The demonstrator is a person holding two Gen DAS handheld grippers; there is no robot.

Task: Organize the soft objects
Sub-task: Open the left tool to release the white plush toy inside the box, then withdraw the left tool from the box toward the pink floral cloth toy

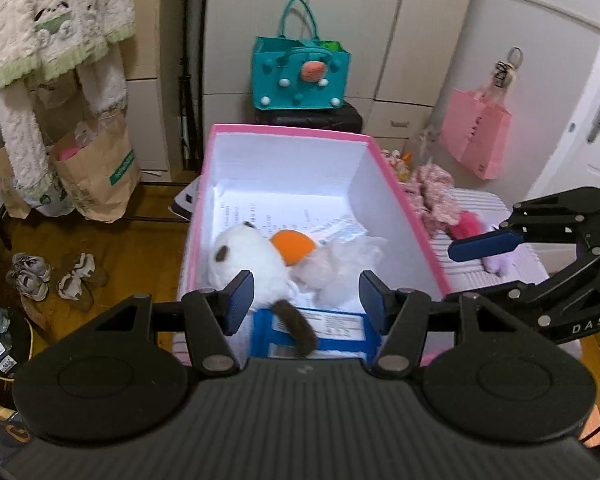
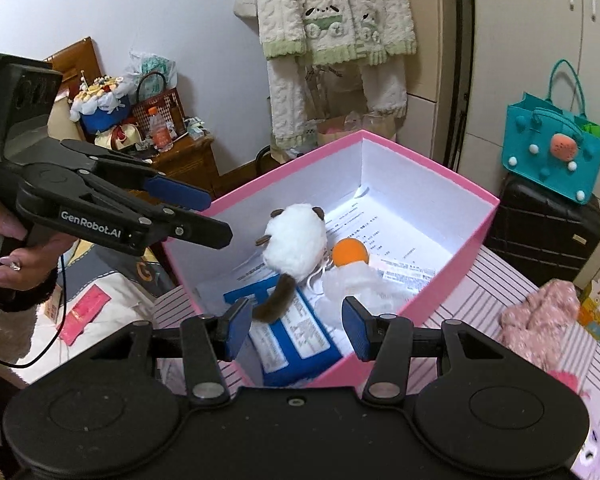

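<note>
A pink box (image 1: 404,200) (image 2: 452,176) with white walls stands open on a striped bedspread (image 2: 488,300). Inside lie a white plush toy (image 1: 252,260) (image 2: 296,240) with brown ears and tail, an orange ball (image 1: 294,246) (image 2: 350,252), a white fluffy wad (image 1: 336,272) and a blue packet (image 2: 296,340) on papers. My left gripper (image 1: 308,300) (image 2: 204,216) hovers open over the box's near end. My right gripper (image 2: 298,328) (image 1: 480,268) also stands open above the near rim, holding nothing. A pink floral cloth (image 1: 436,188) (image 2: 540,320), a pink fluffy piece (image 1: 468,226) and a purple plush (image 1: 500,264) lie on the bed beside the box.
A teal bag (image 1: 300,76) (image 2: 552,152) sits on a black suitcase (image 2: 540,232) behind the box. Paper bags (image 1: 96,176) and shoes (image 1: 56,276) are on the wooden floor at left. Fleece clothing (image 2: 332,20) hangs on the wall; a cluttered nightstand (image 2: 180,156) stands nearby.
</note>
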